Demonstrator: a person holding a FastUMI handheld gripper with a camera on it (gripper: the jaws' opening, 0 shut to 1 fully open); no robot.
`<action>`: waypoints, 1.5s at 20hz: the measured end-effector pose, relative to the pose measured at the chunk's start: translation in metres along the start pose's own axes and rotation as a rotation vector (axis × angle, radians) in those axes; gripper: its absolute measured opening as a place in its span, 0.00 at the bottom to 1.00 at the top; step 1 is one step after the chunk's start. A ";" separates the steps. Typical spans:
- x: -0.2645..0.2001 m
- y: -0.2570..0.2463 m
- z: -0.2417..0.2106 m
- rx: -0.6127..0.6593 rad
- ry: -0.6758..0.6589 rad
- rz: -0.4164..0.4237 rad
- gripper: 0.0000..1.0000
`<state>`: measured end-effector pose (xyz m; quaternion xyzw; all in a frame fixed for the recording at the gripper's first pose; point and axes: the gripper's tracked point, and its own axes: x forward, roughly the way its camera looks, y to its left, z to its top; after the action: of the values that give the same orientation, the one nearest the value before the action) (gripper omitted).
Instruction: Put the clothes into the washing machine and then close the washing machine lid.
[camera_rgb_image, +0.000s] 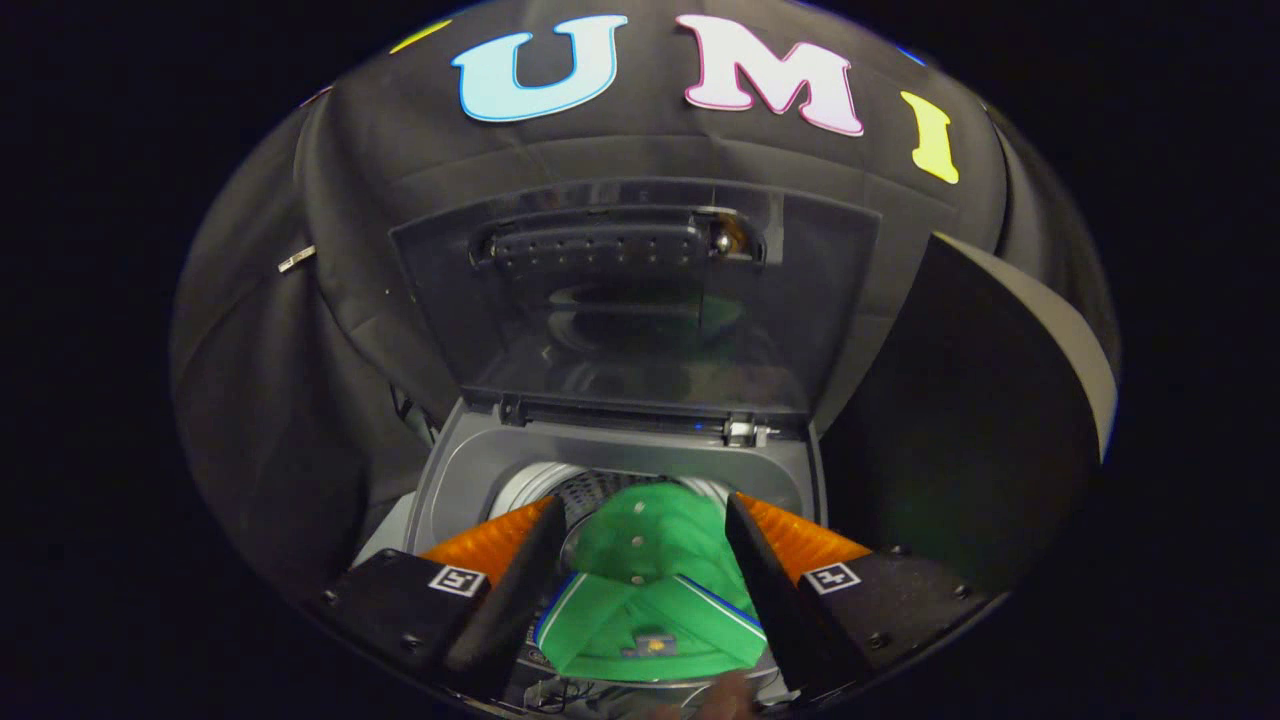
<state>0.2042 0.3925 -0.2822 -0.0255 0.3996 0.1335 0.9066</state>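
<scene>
Clothes here means one green shirt (655, 590) with white buttons and a blue-and-white edged collar, lying in the gap between the two fingers of the gripper (640, 560), over the mouth of the washing machine (470, 470). Going from the left: the left finger (500, 545), orange-ribbed on its outer face with a black pad inside, stands at the shirt's left edge; whether the pad presses on the cloth cannot be told. The shirt spans the gap, its collar toward the camera and its body reaching ahead over the perforated steel drum (575, 490). The right finger (785, 545) stands at the shirt's right edge in the same way. The jaws are spread about as wide as the shirt. Beyond the fingers the washing machine lid (640, 300) stands raised and upright, tinted and see-through, hinged at the back rim.
</scene>
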 end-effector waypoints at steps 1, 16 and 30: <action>-0.003 -0.002 0.004 -0.004 -0.017 -0.009 1.00; -0.089 0.013 0.068 -0.086 -0.322 0.070 0.99; -0.101 0.001 0.231 0.050 -0.553 0.086 0.99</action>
<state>0.3043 0.4064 -0.0512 0.0511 0.1408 0.1639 0.9750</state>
